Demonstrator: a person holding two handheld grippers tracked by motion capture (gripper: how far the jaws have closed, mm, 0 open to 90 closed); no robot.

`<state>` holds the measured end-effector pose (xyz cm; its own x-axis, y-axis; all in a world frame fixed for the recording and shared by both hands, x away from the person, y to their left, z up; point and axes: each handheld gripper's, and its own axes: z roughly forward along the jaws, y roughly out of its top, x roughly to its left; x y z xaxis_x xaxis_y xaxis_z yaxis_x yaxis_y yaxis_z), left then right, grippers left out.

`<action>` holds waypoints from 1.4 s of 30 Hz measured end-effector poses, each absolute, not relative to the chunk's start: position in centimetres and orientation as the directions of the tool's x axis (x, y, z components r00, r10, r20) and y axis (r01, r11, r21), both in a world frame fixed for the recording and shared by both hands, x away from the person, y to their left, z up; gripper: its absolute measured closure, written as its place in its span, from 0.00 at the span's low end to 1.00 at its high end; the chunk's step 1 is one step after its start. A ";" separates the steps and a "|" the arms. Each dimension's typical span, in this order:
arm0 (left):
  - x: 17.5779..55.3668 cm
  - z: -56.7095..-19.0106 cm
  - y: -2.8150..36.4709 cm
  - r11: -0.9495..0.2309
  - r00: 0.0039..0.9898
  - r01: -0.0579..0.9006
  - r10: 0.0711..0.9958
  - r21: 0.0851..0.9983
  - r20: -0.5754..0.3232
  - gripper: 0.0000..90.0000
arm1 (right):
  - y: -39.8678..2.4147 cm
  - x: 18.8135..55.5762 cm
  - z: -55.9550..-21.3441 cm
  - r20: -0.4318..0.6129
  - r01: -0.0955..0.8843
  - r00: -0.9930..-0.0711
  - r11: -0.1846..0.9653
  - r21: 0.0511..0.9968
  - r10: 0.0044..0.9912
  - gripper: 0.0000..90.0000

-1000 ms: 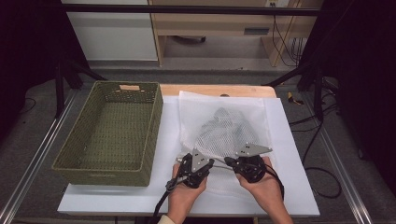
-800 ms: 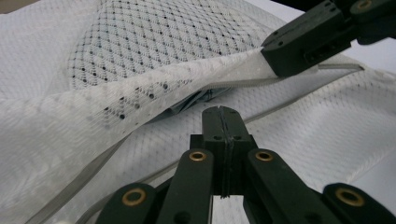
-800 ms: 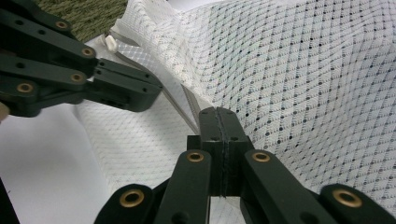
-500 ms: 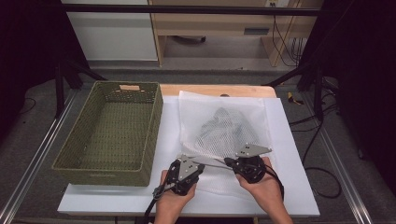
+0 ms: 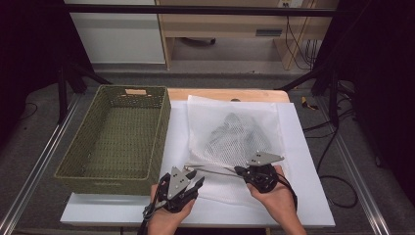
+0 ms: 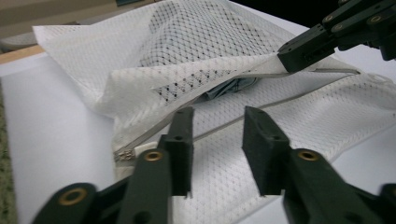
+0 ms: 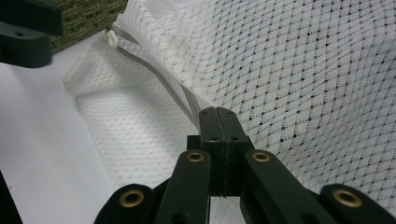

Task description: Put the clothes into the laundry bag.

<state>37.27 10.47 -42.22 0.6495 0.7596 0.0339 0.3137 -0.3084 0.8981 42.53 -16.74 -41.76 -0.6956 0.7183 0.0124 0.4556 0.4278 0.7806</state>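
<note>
Left gripper (image 5: 194,182) drawing back toward near table edge since earlier frame, jaws just opening, now standing apart with nothing between them. White mesh laundry bag (image 5: 235,132) holding dark grey garment (image 6: 229,87) lying on white table sheet (image 5: 308,196), right of green woven basket (image 5: 117,137). Right gripper (image 7: 218,116) pinching bag's upper zipper edge, jaws clamped tight, lifting mesh flap off lower layer.

You have 1 white mesh bag (image 5: 235,137) holding 1 dark garment (image 6: 229,87), 1 green woven basket (image 5: 117,137), 1 white board (image 5: 303,161), and 2 grippers: left (image 5: 195,182), right (image 5: 239,171).
</note>
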 end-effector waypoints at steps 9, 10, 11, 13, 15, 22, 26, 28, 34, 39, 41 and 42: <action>36.6 -41.3 11.2 -0.272 0.599 0.317 0.800 0.908 0.030 0.37 | -17.0 42.6 -41.8 0.017 0.456 -0.695 0.422 0.784 0.719 1.00; 36.6 -41.2 11.3 -0.273 0.594 0.313 0.803 0.910 0.037 0.36 | -17.0 42.6 -41.8 0.018 0.457 -0.695 0.421 0.783 0.719 1.00; 36.5 -41.2 11.4 -0.272 0.588 0.312 0.808 0.910 0.040 0.36 | -17.0 42.6 -41.7 0.019 0.457 -0.695 0.421 0.784 0.719 1.00; 36.6 -41.2 11.5 -0.269 0.582 0.321 0.812 0.908 0.035 0.34 | -17.0 42.6 -41.7 0.019 0.456 -0.695 0.421 0.784 0.718 1.00; 36.6 -41.3 11.7 -0.261 0.570 0.327 0.821 0.909 0.031 0.34 | -17.1 42.6 -41.7 0.020 0.456 -0.695 0.419 0.785 0.718 1.00; 36.8 -41.3 12.0 -0.273 0.556 0.326 0.829 0.905 0.049 0.30 | -17.1 42.7 -41.8 0.019 0.456 -0.695 0.421 0.784 0.718 1.00; 37.0 -41.5 12.1 -0.278 0.547 0.334 0.835 0.901 0.054 0.30 | -17.2 42.7 -41.8 0.022 0.459 -0.694 0.418 0.784 0.720 1.00; 37.1 -41.7 12.1 -0.281 0.547 0.344 0.835 0.896 0.052 0.30 | -17.1 42.8 -41.8 0.026 0.461 -0.693 0.416 0.784 0.720 1.00; 37.7 -43.5 11.5 -0.332 0.547 0.396 0.834 0.856 0.070 0.30 | -17.3 42.8 -41.8 0.024 0.460 -0.695 0.419 0.783 0.719 1.00; 38.3 -45.0 11.5 -0.381 0.533 0.438 0.839 0.814 0.107 0.30 | -17.3 42.8 -41.8 0.026 0.461 -0.694 0.416 0.784 0.719 1.00; 38.5 -45.5 11.5 -0.382 0.533 0.455 0.841 0.805 0.097 0.30 | -17.3 42.8 -41.9 0.030 0.464 -0.693 0.415 0.783 0.720 1.00; 38.5 -45.5 11.5 -0.382 0.533 0.455 0.841 0.805 0.097 0.30 | -17.3 42.9 -41.9 0.028 0.464 -0.693 0.416 0.782 0.720 1.00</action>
<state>38.55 11.48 -45.50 0.5328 0.8407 0.0973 0.4552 -0.3816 0.8045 42.86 -17.27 -41.89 -0.6931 0.7203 0.0282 0.4642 0.4160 0.7819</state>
